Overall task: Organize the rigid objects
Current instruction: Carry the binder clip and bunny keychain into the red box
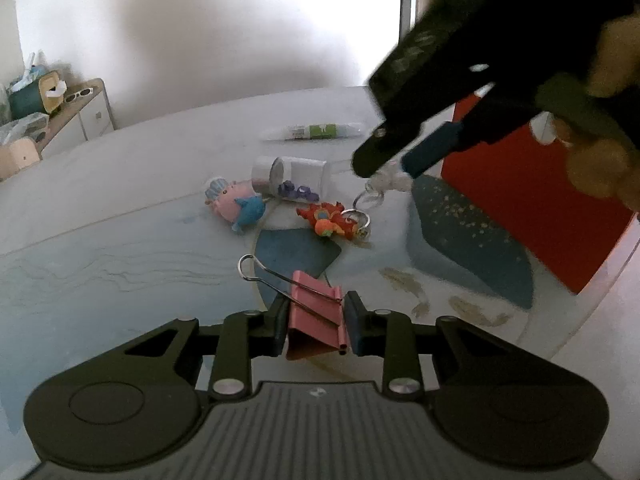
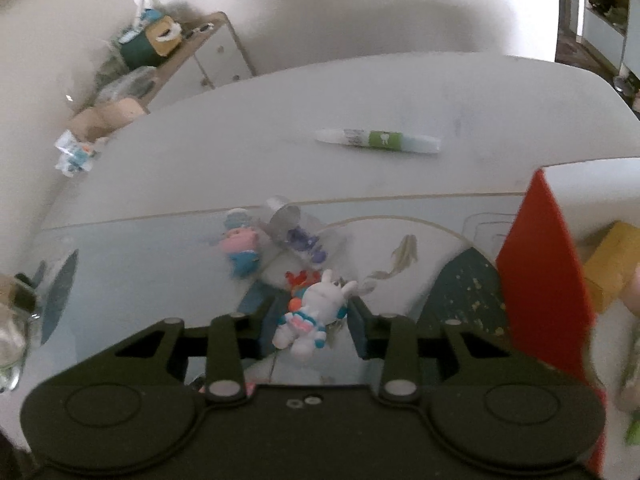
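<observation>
My left gripper is shut on a pink binder clip, whose wire handle sticks up to the left, held low over the table. My right gripper is shut on a white rabbit astronaut keychain; in the left wrist view the right gripper hangs over the table near the red box, with the keychain's ring dangling below it. On the table lie a pink pig toy, a clear jar on its side holding purple pieces, a red-orange dragon keychain and a white-green tube.
The red box stands at the right edge of the table with something yellow beside or inside it. A low cabinet piled with clutter stands against the back-left wall. The table's far edge curves in front of the wall.
</observation>
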